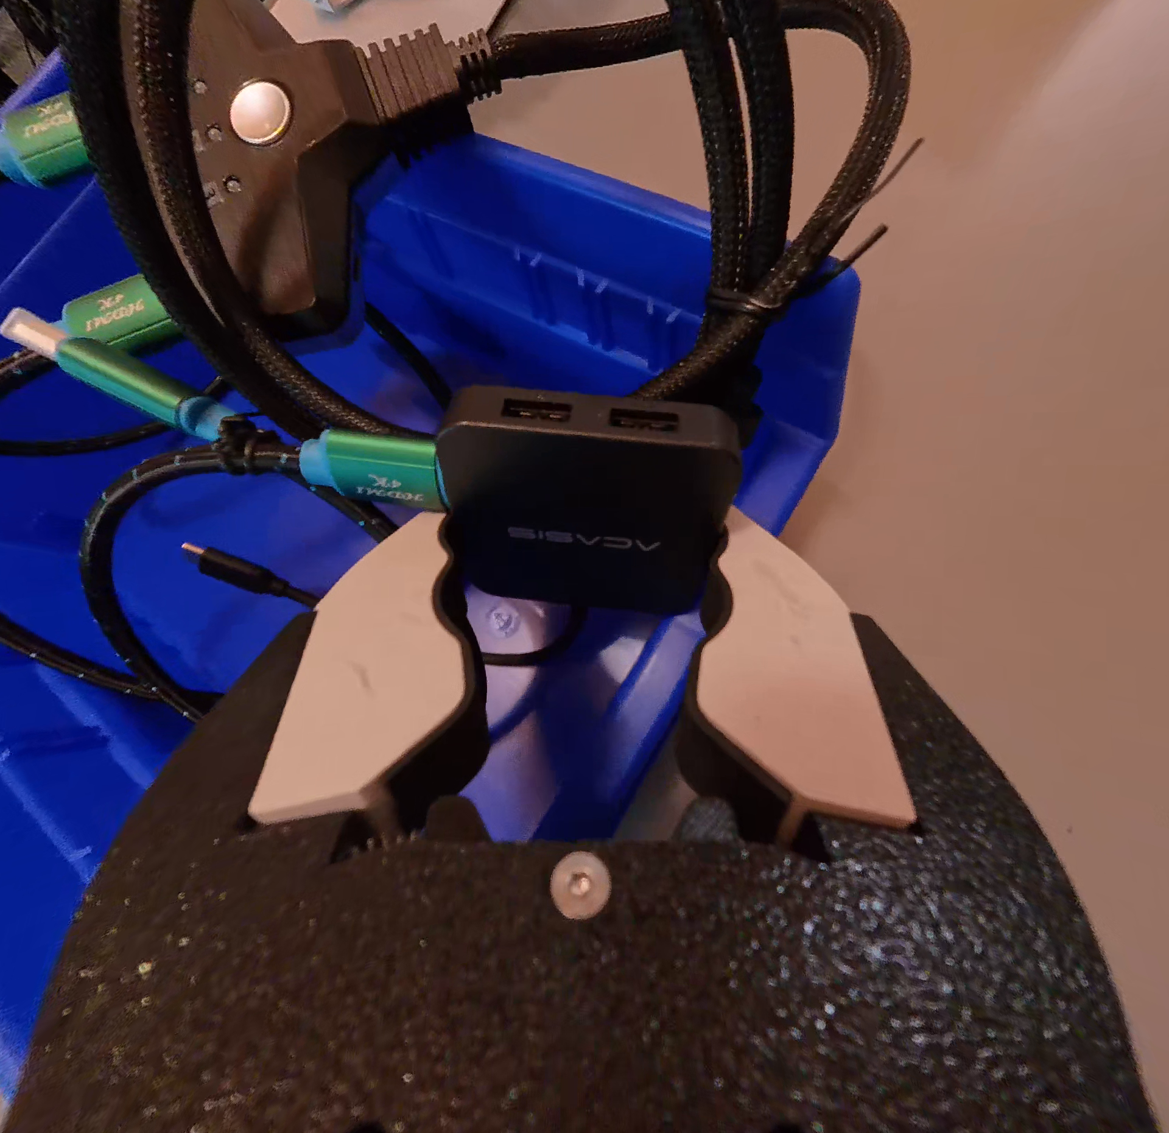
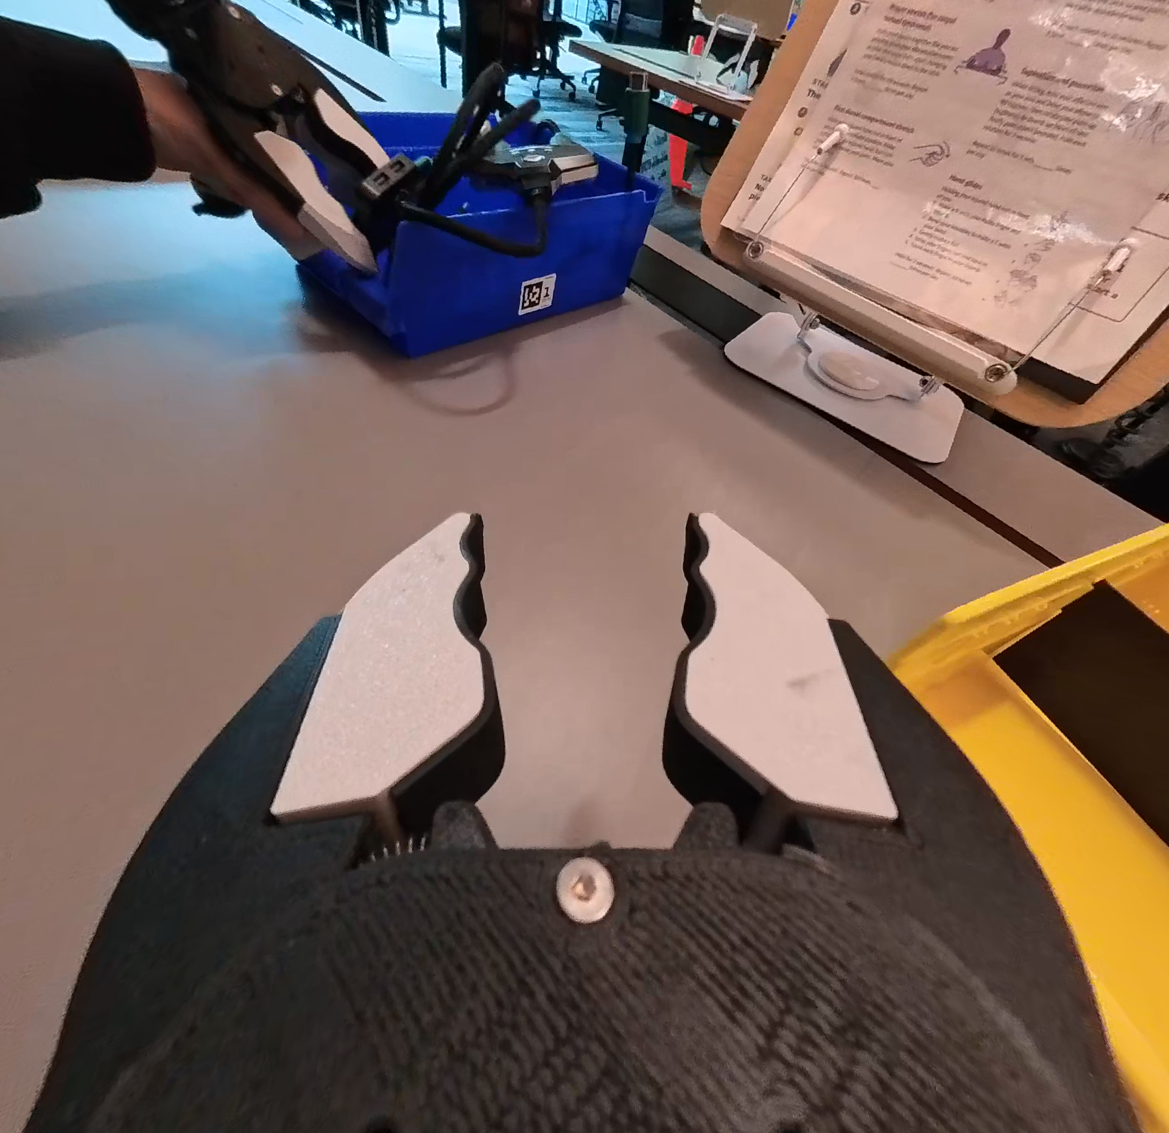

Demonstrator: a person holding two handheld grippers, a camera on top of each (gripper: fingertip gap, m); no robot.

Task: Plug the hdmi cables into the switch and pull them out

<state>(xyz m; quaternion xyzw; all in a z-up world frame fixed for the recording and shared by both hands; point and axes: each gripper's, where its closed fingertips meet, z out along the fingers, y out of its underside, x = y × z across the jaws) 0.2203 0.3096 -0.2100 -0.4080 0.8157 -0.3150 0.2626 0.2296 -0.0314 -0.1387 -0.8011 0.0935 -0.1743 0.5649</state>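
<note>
The left gripper (image 1: 585,533) held the small black switch (image 1: 591,502) clenched between its jaws above the blue bin (image 1: 569,249), with a green HDMI plug (image 1: 379,470) seated in the switch's left side and 2 empty ports facing away. More green-ended cables (image 1: 120,378) and a bundle of black braided cable (image 1: 822,154) lay in the bin. The right gripper (image 2: 585,527) hovered over the bare grey tabletop (image 2: 190,470) with its jaws released and empty, well apart from the bin and beside a yellow bin (image 2: 1044,755).
</note>
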